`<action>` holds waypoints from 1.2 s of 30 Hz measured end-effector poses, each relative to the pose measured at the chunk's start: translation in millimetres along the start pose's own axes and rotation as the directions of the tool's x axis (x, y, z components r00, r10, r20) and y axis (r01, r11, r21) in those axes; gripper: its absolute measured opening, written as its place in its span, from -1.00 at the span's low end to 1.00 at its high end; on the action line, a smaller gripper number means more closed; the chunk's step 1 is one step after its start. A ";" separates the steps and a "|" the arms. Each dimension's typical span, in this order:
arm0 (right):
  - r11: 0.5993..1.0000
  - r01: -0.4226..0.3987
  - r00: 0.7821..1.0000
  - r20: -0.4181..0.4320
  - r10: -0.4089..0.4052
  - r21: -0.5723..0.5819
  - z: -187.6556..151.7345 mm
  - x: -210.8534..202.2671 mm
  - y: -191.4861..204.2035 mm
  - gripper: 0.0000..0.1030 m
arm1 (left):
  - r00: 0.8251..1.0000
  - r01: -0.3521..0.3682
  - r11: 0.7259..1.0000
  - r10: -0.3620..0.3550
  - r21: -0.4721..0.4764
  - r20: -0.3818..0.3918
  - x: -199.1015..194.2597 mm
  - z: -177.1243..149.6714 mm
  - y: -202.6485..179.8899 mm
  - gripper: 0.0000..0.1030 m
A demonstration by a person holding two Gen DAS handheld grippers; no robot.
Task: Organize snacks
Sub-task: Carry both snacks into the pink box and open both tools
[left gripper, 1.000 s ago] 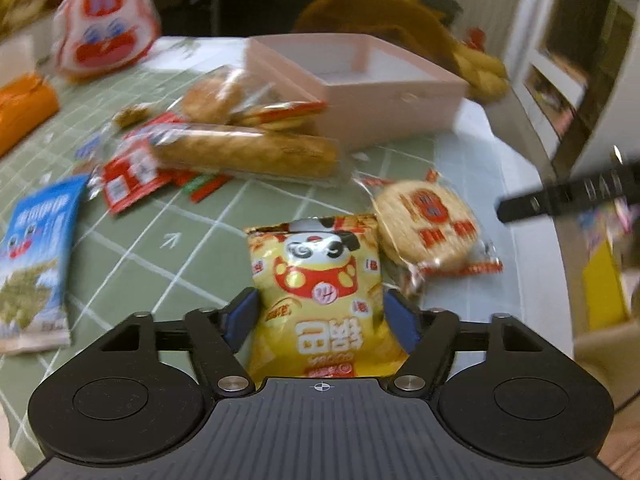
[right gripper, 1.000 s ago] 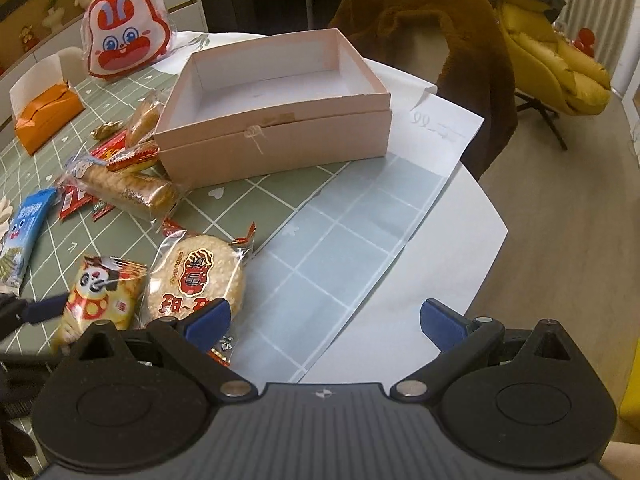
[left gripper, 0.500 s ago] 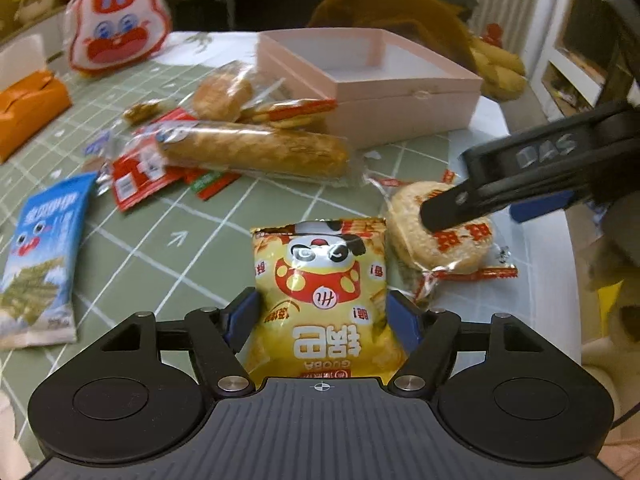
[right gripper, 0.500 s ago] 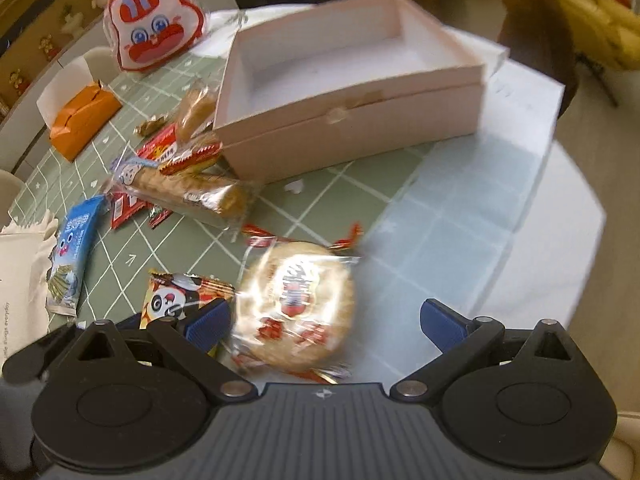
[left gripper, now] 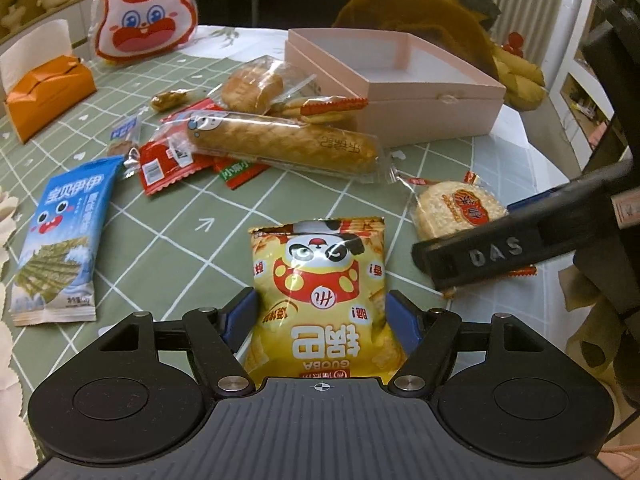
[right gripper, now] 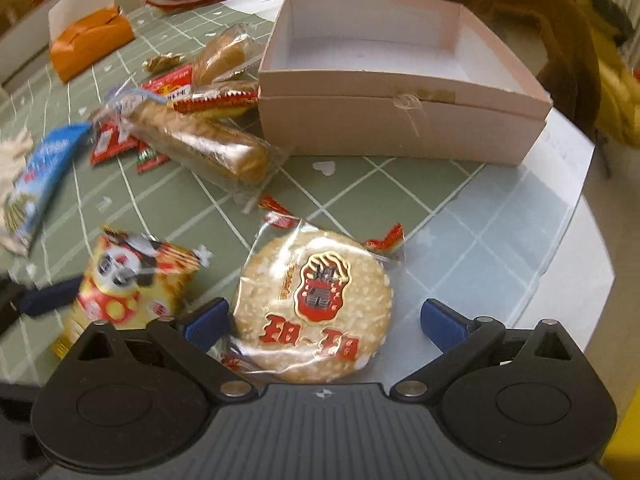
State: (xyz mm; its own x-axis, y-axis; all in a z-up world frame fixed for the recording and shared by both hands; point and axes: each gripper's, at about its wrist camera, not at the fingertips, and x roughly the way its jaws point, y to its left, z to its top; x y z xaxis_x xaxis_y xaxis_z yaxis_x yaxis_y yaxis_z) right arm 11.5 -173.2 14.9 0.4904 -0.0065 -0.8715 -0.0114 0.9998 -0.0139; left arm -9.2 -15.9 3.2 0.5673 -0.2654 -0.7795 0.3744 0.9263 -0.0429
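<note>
A yellow panda snack bag (left gripper: 318,280) sits between the blue pads of my left gripper (left gripper: 320,314), which is shut on its lower half. In the right wrist view the same bag (right gripper: 132,280) appears blurred at the left. A round rice cracker in clear wrap (right gripper: 316,304) lies on the green checked tablecloth (left gripper: 180,240), between the spread fingers of my open right gripper (right gripper: 324,320). Its left pad is close to the cracker and its right pad stands apart. An open pink box (right gripper: 400,124) stands empty behind the cracker.
A long bread packet (left gripper: 284,142), a bun packet (left gripper: 252,88), red sachets (left gripper: 168,156) and a blue seaweed packet (left gripper: 60,236) lie left of the box. A rabbit-face bag (left gripper: 144,12) and an orange tissue box (left gripper: 48,88) sit at the back. The table edge curves away at right.
My right gripper has swung left and down until its fingers straddle the round cracker. The left gripper has kept its hold on the yellow bag and barely moved.
</note>
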 end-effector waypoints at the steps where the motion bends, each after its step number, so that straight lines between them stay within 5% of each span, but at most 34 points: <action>1: 1.000 0.000 1.000 0.012 0.000 -0.002 -2.8 -1.3 -2.9 0.98 | 1.000 0.000 1.000 0.000 0.000 0.001 0.1 -0.3 0.0 0.48; 8: 0.998 0.016 0.999 0.032 -0.018 0.055 -5.3 -4.1 -20.9 0.95 | 1.000 -0.018 1.000 0.018 0.016 0.009 1.6 -1.9 -5.5 0.54; 13: 0.998 0.022 0.998 0.061 -0.026 0.057 -6.2 -10.3 -20.5 0.55 | 1.000 -0.027 0.999 0.026 0.024 0.006 2.1 -1.8 -7.3 0.54; 25: 0.994 -0.071 0.993 0.100 0.062 0.087 -17.1 -39.3 -44.6 0.51 | 0.996 -0.073 0.997 0.072 -0.027 -0.046 4.2 10.2 -10.4 0.46; 31: 0.987 -0.120 0.985 0.140 0.105 0.108 -12.7 -57.7 -68.4 0.50 | 0.998 -0.030 0.997 0.033 -0.075 0.045 -15.1 19.9 -19.3 0.31; 36: 0.987 -0.147 0.952 0.279 0.125 0.059 34.4 -107.8 -88.8 0.50 | 0.976 0.025 0.994 -0.002 -0.102 0.217 -50.5 79.5 -19.0 0.26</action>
State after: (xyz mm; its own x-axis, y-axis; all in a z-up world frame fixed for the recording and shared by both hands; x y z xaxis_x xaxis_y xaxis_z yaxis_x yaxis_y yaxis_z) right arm -10.3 -260.7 126.9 0.7088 0.1235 -0.6945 -0.0318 0.9892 0.1434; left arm 13.3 -41.4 93.0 0.7122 -0.3189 -0.6253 0.3114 0.9419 -0.1257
